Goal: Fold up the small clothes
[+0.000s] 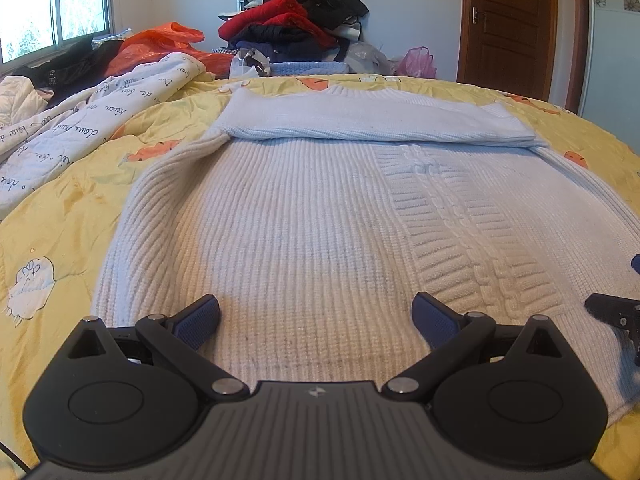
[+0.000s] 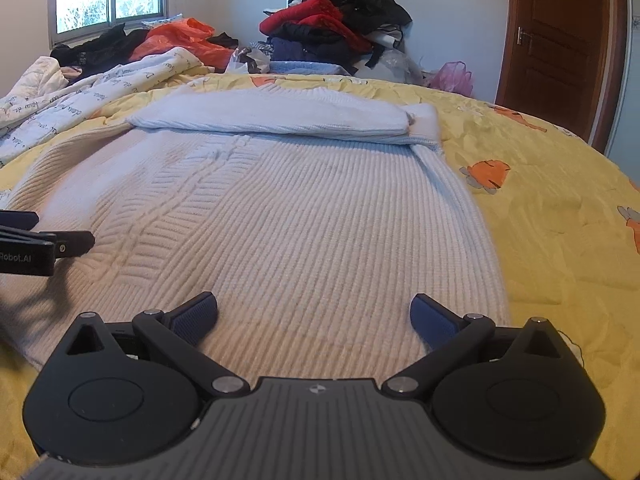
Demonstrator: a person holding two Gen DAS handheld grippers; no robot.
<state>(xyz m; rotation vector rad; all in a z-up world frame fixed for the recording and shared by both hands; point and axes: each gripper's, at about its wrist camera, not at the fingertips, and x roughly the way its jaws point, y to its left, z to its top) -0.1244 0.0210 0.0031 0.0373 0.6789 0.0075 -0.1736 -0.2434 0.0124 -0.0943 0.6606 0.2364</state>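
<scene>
Left wrist view: my left claw (image 1: 316, 320) gapes over the white sweater (image 1: 320, 216), lower centre; right claw (image 2: 314, 318) gapes too.

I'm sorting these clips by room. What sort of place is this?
Most likely a home bedroom: a white ribbed knit sweater lies on a yellow cartoon-print quilt that looks like a bed, with a heap of red and black clothes and a brown wooden door behind.

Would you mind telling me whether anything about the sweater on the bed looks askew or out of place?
Nothing stands out. The white sweater lies flat on the yellow bedspread, with its far part folded across evenly. Both grippers, left and right, have their jaws open.
</scene>
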